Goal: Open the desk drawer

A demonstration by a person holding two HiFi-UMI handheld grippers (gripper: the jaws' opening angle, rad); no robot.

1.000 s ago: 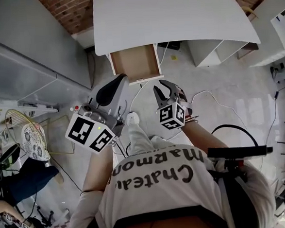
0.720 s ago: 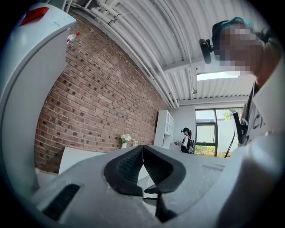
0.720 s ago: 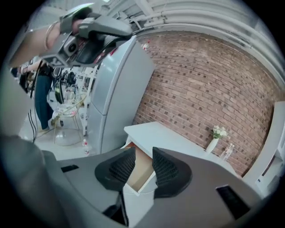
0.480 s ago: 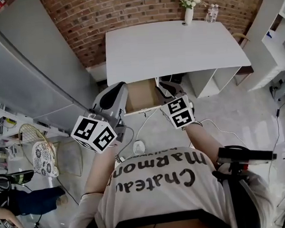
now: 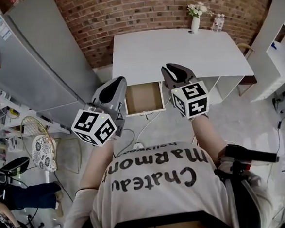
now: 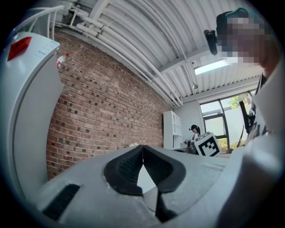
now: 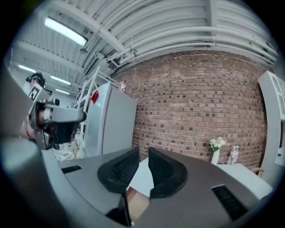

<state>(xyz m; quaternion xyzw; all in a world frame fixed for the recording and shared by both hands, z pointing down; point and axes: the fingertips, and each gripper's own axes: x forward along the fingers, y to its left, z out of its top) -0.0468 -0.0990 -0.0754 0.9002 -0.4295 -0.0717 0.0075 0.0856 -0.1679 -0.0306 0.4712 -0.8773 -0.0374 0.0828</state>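
A white desk (image 5: 176, 45) stands against the brick wall, its drawer (image 5: 144, 97) pulled out with a bare brown bottom. Both grippers hang in the air in front of the desk, apart from the drawer. My left gripper (image 5: 115, 83) is left of the drawer, its jaw tips touching, shut on nothing (image 6: 142, 149). My right gripper (image 5: 174, 71) is held higher, over the desk's front edge in the head view. Its jaws are closing, with a narrow gap between the pads and nothing in it (image 7: 143, 153).
A grey fridge (image 5: 31, 60) stands left of the desk. A vase of flowers (image 5: 195, 15) and bottles (image 5: 218, 20) sit at the desk's far edge. A white shelf unit (image 5: 218, 86) is under the desk's right side. Cables (image 5: 139, 131) lie on the floor.
Both grippers have risen, the right one much more, from below the drawer to the desk's level. The right jaws have narrowed. The drawer stays pulled out.
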